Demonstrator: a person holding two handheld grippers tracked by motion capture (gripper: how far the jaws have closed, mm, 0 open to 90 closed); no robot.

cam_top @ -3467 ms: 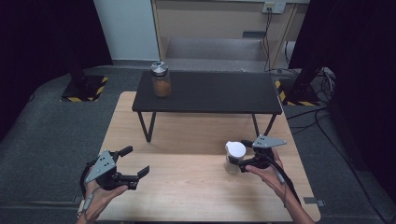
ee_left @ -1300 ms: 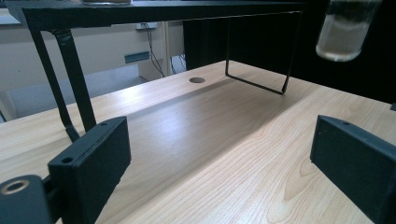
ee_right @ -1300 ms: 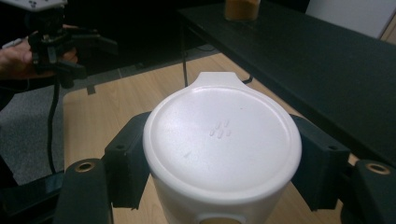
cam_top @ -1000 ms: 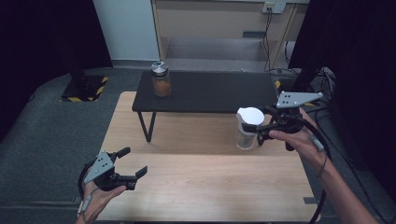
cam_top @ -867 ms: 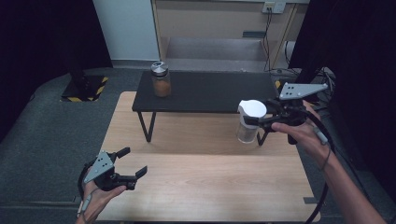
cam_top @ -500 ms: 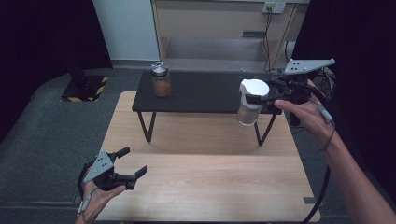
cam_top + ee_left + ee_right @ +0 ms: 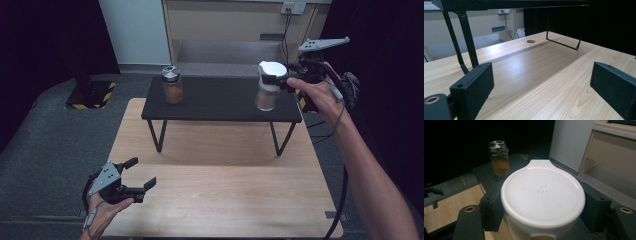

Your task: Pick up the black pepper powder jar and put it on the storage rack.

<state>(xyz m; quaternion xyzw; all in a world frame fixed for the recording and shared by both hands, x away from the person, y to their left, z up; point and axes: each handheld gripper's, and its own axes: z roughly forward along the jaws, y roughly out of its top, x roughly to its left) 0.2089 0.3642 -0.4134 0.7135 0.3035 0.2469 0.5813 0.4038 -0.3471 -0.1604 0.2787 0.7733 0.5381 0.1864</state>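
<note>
Raised from the tabletop (image 7: 220, 195), the right tool (image 7: 286, 82) stays clamped on the white-lidded jar (image 7: 268, 90), probably to shelve it; the left tool (image 7: 137, 176) rests apart.

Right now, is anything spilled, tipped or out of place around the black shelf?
Nothing stands out. The white-lidded jar is upright in the right tool, over the right end of the black shelf. The spice jar stands upright at the left end, lid on. No spill shows on the wooden table.
</note>
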